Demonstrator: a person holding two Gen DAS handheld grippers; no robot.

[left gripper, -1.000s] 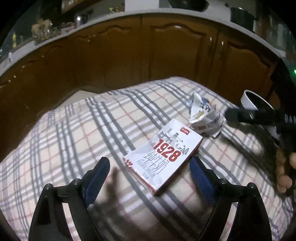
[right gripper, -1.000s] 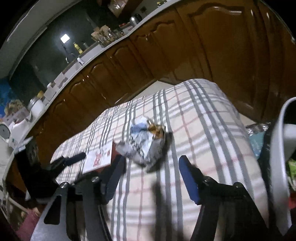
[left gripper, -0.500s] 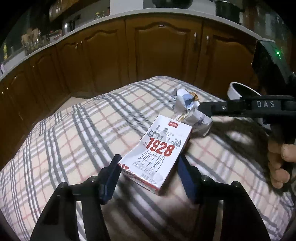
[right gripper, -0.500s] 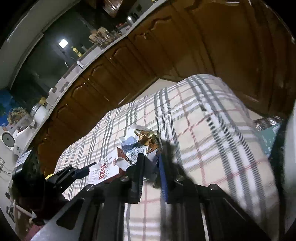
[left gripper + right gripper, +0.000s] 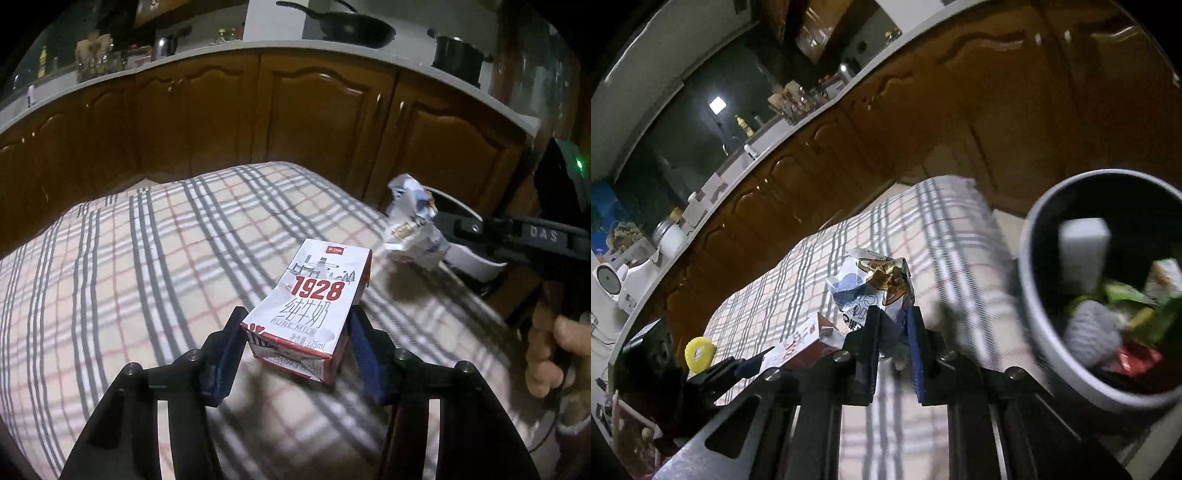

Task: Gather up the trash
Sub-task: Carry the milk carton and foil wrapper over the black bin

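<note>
While the left gripper point(image 5: 295, 343) clamps a milk carton point(image 5: 314, 301) above the plaid cloth point(image 5: 147, 258) and the right gripper point(image 5: 892, 332) pinches a crumpled wrapper point(image 5: 875, 284) beside the bin point(image 5: 1034, 295), either light piece could slip out before reaching it

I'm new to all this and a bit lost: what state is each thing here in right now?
Left gripper: shut on the white-and-red milk carton, lifted off the plaid tablecloth.
Right gripper: shut on the crumpled white-and-blue wrapper.
Round grey trash bin: open, already holding rubbish.
</note>
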